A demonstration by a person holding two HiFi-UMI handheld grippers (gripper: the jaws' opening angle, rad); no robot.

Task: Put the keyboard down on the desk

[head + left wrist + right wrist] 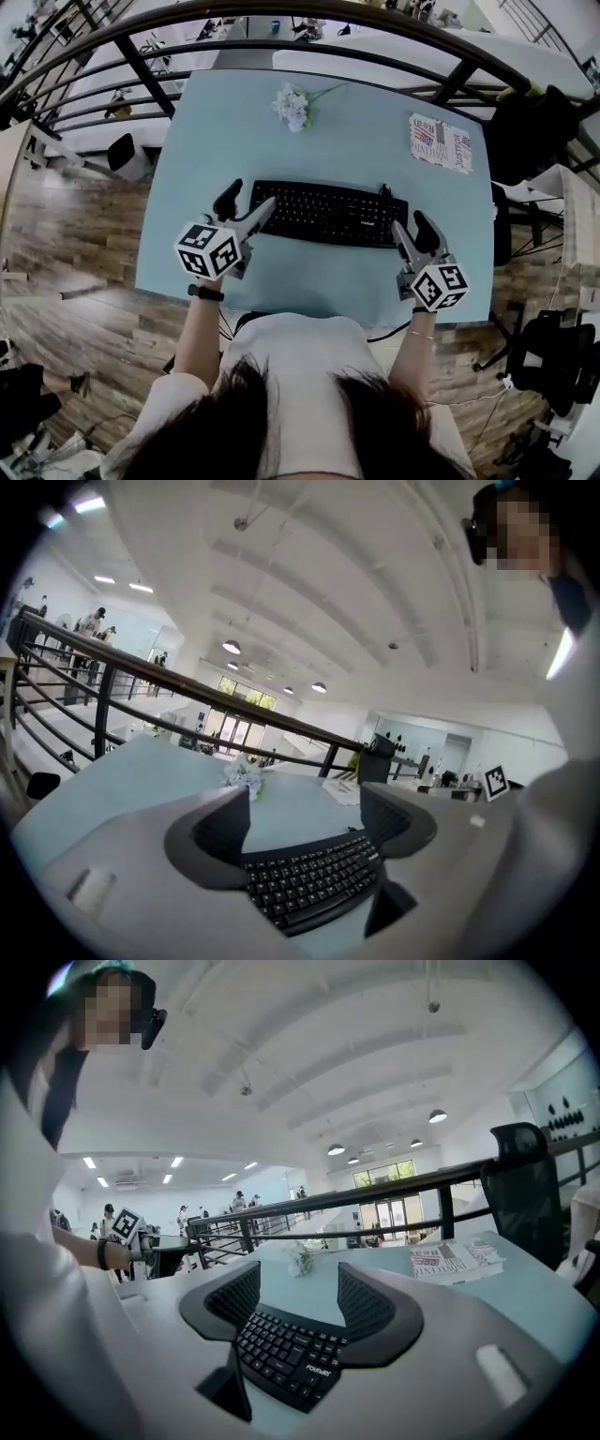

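1. The left gripper (306, 799) has its jaws spread wide, and no object sits between the pads. Through the gap, lower down, the left end of a black keyboard (314, 883) shows.
2. The right gripper (298, 1283) also has its jaws spread and holds nothing. The keyboard's right end (286, 1354) lies below the gap, and its near corner is hidden behind the gripper's body.
3. From the head view, the keyboard (328, 214) lies flat on the pale blue desk (375, 141), around the middle and nearer the person's edge.
4. The left gripper (246, 202) overlaps the keyboard's left end, and the right gripper (413, 231) overlaps its right end. No view shows whether either jaw tip touches the keyboard.
5. Each gripper carries a marker cube, on the left (208, 248) and on the right (441, 286). These cover the hands, so only the forearms show.
6. A small bunch of pale flowers (292, 105) lies near the desk's far edge, well apart from the keyboard.
7. A printed paper (441, 141) lies toward the far right corner. Its print is too small to read.
8. A dark railing (281, 47) curves behind the desk.
9. A black chair (534, 131) stands at the right and is partly cut off by the frame.
10. The person's head and torso fill the bottom of the head view and hide the desk's near edge at the centre.
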